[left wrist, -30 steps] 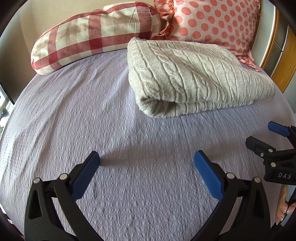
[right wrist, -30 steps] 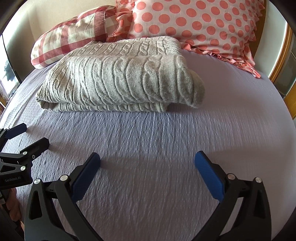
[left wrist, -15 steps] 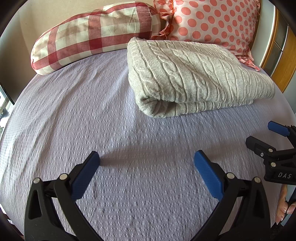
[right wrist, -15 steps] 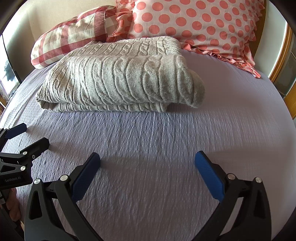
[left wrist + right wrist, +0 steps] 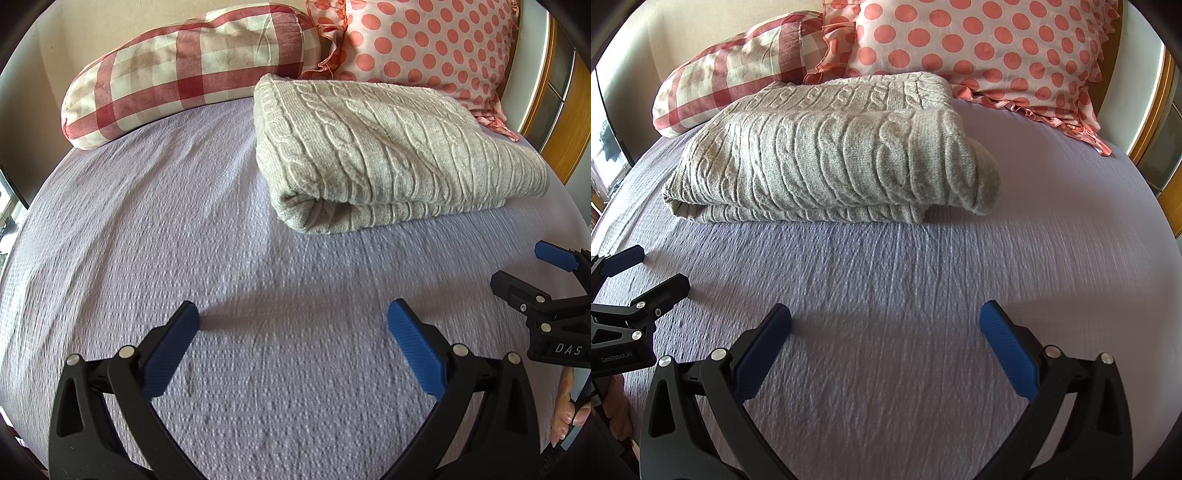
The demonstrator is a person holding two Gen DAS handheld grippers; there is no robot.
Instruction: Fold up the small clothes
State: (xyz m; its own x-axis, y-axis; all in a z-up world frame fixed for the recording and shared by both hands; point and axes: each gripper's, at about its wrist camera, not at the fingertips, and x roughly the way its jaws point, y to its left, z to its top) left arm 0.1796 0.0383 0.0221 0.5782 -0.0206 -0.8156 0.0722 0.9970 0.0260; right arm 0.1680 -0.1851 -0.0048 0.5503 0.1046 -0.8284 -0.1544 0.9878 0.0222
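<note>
While you are holding the left gripper low over the lilac bedspread, its blue pads are standing wide apart with nothing between them. The folded cable-knit sweater is lying ahead and to the right, well apart, its back edge nearing the polka-dot pillow, beside the checked bolster. I judge the folding done and both tools resting clear of it. The right gripper is getting cut off at the frame edge.

Through the right wrist camera, your right gripper is likewise gaping and empty, facing the sweater. Whatever lies inside its layers is staying hidden, and the left gripper is showing only partly.
</note>
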